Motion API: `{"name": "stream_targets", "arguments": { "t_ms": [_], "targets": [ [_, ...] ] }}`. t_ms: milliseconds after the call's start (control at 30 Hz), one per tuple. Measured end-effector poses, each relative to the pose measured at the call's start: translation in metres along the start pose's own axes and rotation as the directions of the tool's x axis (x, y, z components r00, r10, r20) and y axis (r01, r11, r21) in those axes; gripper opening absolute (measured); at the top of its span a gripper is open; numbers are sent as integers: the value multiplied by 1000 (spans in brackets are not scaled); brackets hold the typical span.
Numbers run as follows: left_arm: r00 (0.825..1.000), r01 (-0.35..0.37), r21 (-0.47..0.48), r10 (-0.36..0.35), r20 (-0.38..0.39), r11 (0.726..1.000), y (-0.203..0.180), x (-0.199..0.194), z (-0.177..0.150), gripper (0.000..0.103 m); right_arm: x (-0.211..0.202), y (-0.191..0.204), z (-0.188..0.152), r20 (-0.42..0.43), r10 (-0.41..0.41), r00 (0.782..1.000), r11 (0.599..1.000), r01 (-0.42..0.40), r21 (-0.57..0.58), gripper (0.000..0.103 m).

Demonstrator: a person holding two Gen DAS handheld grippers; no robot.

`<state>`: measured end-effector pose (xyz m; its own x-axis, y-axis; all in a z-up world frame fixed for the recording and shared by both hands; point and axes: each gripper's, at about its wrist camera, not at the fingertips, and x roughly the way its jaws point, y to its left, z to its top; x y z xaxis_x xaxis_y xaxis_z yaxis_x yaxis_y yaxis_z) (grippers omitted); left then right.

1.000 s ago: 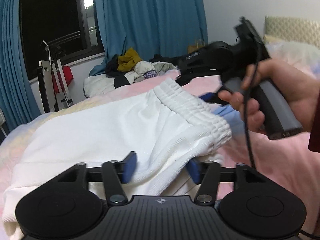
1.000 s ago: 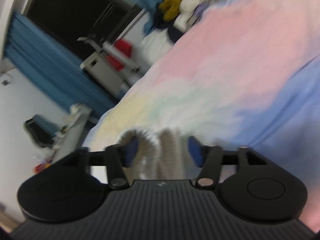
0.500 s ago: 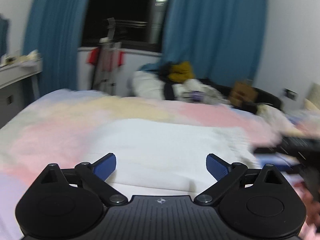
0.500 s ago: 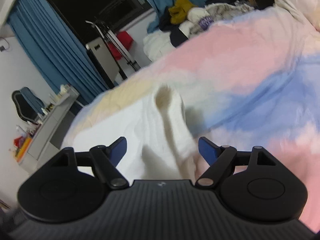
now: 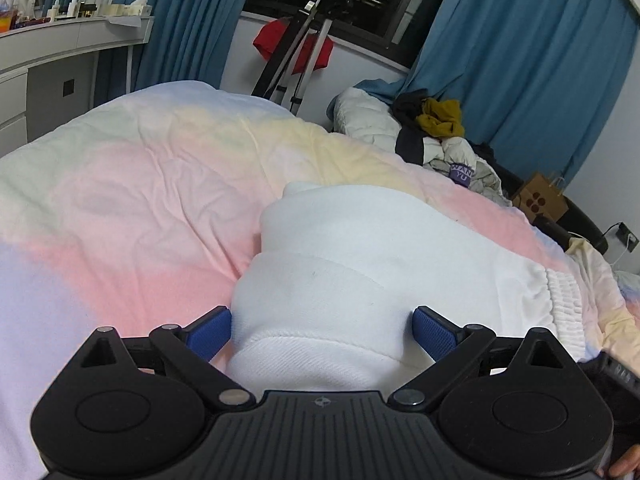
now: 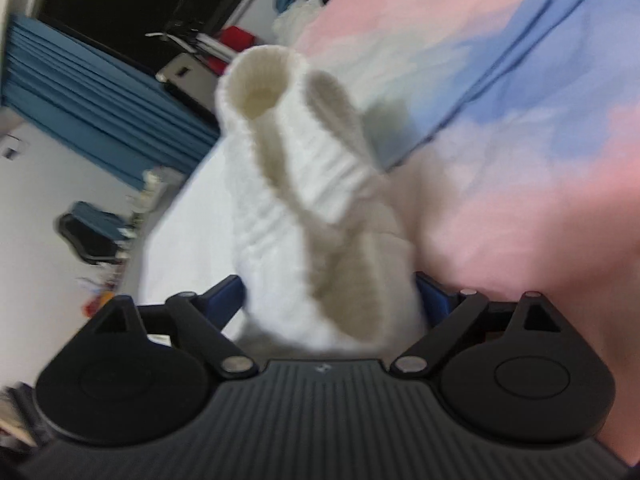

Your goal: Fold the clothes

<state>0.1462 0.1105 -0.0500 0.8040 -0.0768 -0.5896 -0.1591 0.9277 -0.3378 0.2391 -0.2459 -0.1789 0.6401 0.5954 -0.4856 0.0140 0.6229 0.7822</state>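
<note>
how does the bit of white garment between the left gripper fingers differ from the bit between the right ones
The left gripper straddles a smooth, flat folded hem of the white knit garment lying on the pastel bedspread. The right gripper straddles the ribbed, gathered elastic waistband, bunched into loops and standing up off the bed. The left view is sharp; the right is blurred. Both grippers have blue-padded fingers spread wide around the cloth, not pinching it.

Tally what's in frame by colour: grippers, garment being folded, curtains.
Black grippers: 2, left and right.
White garment: 1.
Blue curtains: 2, one left of the window, one right of it.
Total: 5.
</note>
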Motion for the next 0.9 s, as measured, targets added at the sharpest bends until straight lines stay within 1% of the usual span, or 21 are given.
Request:
{"name": "stream_targets", "arguments": {
  "t_ms": [33,67,167,200,233,333,367,400,433,467,500,533,567,600,633,700,800,900],
  "targets": [
    [1000,4,-15,-5,-6,1000,2,1,0,98,-1,4,2,-4,0,1000,1000,0,5,94],
    [1000,10,-32,-10,-12,999,4,2,-1,98,-4,7,4,-3,18,1000,1000,-18,11,94],
    [999,23,-80,-25,-26,997,13,5,0,98,-15,16,9,26,119,993,993,-119,24,94],
    [999,25,-83,-28,-32,996,14,7,0,98,-15,17,9,34,130,991,991,-131,24,94],
    [999,28,-85,-31,-38,996,15,9,-1,98,-13,17,10,34,122,992,992,-123,23,94],
    [997,39,-84,-44,-57,996,13,15,-2,96,4,9,5,3,32,999,999,-32,20,92],
    [998,37,-80,-42,-56,996,12,15,-3,95,8,8,3,1,13,1000,1000,-13,18,88],
    [998,35,-75,-39,-54,997,10,15,-3,91,12,6,1,0,-6,1000,1000,6,17,84],
    [998,33,-70,-37,-53,997,9,15,-4,88,16,5,0,1,-24,1000,1000,24,15,82],
    [998,31,-66,-34,-52,997,7,16,-5,85,14,8,0,11,-33,999,999,33,19,77],
    [998,29,-61,-32,-51,998,6,16,-5,78,11,11,1,22,-36,999,999,35,31,70],
    [998,26,-57,-29,-49,998,4,16,-6,74,8,14,1,34,-36,999,999,35,41,66],
    [999,23,-52,-25,-45,998,1,14,-6,71,4,17,2,43,-26,999,999,24,43,58],
    [999,20,-46,-21,-40,999,-2,12,-5,64,1,21,3,53,-16,998,999,13,45,53],
    [999,23,-51,-24,-29,998,-6,10,-3,58,-3,25,4,63,-4,998,999,1,45,51],
    [999,36,-68,-36,-1,997,-15,5,3,52,-14,37,8,81,31,996,999,-32,11,47],
    [998,55,-105,-51,39,993,-30,-9,10,48,-32,53,14,112,107,988,994,-103,-36,45],
    [994,100,-143,-91,67,985,-50,-24,16,48,-59,62,27,162,172,972,984,-161,-78,44]
  ]
}}
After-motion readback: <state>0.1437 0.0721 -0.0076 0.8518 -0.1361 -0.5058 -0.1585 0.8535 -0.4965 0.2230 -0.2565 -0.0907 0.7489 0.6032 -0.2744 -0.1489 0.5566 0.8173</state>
